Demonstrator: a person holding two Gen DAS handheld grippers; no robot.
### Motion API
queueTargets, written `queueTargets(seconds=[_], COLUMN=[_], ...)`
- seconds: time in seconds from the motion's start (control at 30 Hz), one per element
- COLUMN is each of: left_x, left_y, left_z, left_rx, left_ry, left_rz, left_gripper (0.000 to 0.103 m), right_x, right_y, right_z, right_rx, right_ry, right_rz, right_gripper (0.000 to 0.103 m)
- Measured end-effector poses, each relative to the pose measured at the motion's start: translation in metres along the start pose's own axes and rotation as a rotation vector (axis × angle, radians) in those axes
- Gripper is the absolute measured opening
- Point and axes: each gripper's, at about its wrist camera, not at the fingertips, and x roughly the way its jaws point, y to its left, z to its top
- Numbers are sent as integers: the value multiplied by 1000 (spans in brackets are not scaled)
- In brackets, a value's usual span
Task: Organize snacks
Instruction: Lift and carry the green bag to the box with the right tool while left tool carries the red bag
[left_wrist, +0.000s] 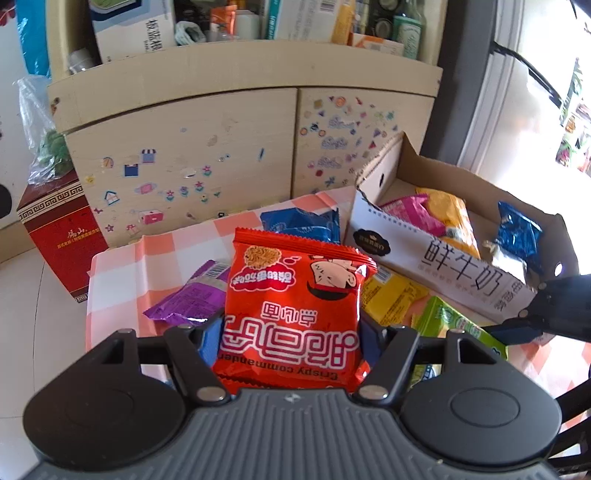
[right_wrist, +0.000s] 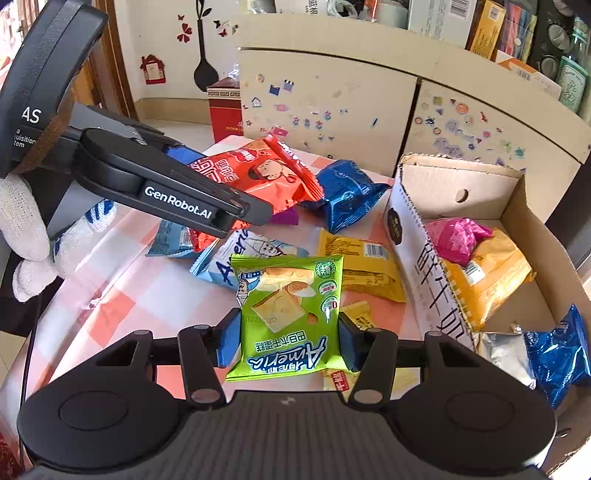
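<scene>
My left gripper (left_wrist: 288, 339) is shut on a red crispy-noodle packet (left_wrist: 295, 306), its blue pads pressing both sides, and holds it lifted above the checked tablecloth (left_wrist: 122, 273). In the right wrist view the left gripper (right_wrist: 229, 184) reaches in from the upper left with the red packet (right_wrist: 269, 173). My right gripper (right_wrist: 290, 339) is shut on a green cracker packet (right_wrist: 291, 306), raised over the table. To the right stands an open cardboard box (right_wrist: 517, 199) with pink (right_wrist: 454, 236), yellow (right_wrist: 491, 273), blue (right_wrist: 557, 354) and silver packets inside.
Loose on the cloth lie a purple packet (left_wrist: 192, 295), a blue packet (right_wrist: 347, 195), yellow packets (right_wrist: 362, 262) and light blue packets (right_wrist: 236, 266). A stickered cabinet (left_wrist: 184, 147) stands right behind the table, a red carton (left_wrist: 62, 236) beside it. A gloved hand (right_wrist: 22, 229) holds the left gripper.
</scene>
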Motion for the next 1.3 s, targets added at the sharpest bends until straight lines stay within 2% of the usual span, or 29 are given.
queueTargets(seconds=[0.43, 0.83, 1.3], left_x=[-4, -10, -1], left_y=[-8, -34, -74], left_z=[13, 35, 56], left_rx=[-18, -35, -27], left_ry=[-53, -133, -170], left_rz=[11, -19, -89], left_gripper=[69, 69, 69], right_x=[-15, -40, -77], right_y=[-19, -52, -102], right_z=[10, 14, 14], right_rx=[64, 170, 357], right_ry=[-61, -138, -239], right_rz=[-48, -129, -252], right_gripper=[60, 60, 60])
